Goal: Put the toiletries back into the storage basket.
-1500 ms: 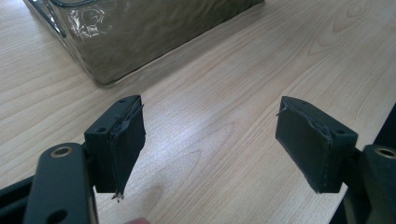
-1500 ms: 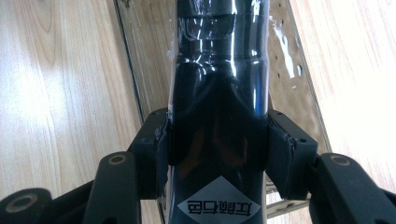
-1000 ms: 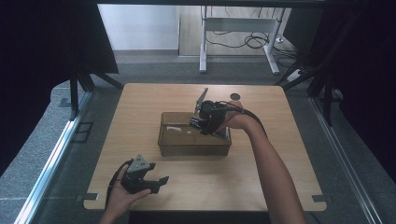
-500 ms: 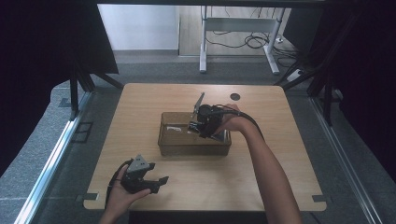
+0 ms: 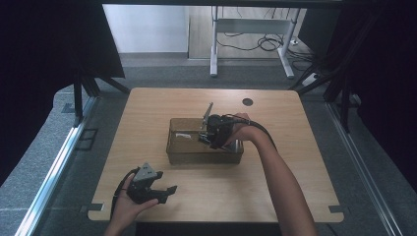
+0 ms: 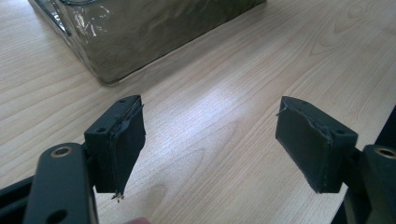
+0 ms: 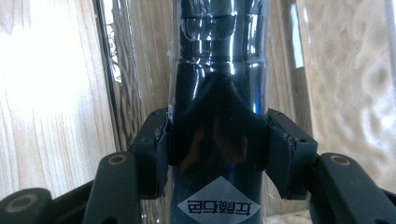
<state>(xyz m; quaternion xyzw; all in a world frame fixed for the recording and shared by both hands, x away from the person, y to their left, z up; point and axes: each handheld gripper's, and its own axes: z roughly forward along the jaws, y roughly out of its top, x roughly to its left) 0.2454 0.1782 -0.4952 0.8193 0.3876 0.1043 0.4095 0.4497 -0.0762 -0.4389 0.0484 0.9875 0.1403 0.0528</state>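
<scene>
Right gripper jaws clamped on dark bottle, inside clear bin. Left gripper jaws apart over bare desk.

My two grippers are black: the left gripper carries a grey three-cornered plate on top, and its worn pads are a dull black. My right gripper has the same black jaws with brass-coloured pins. The bottle is glossy black, with a pale grey diamond label printed in dark characters. The box is clear with a brownish, smoky tint. My table is pale wood with fine grain lines and one small dark round hole.
</scene>
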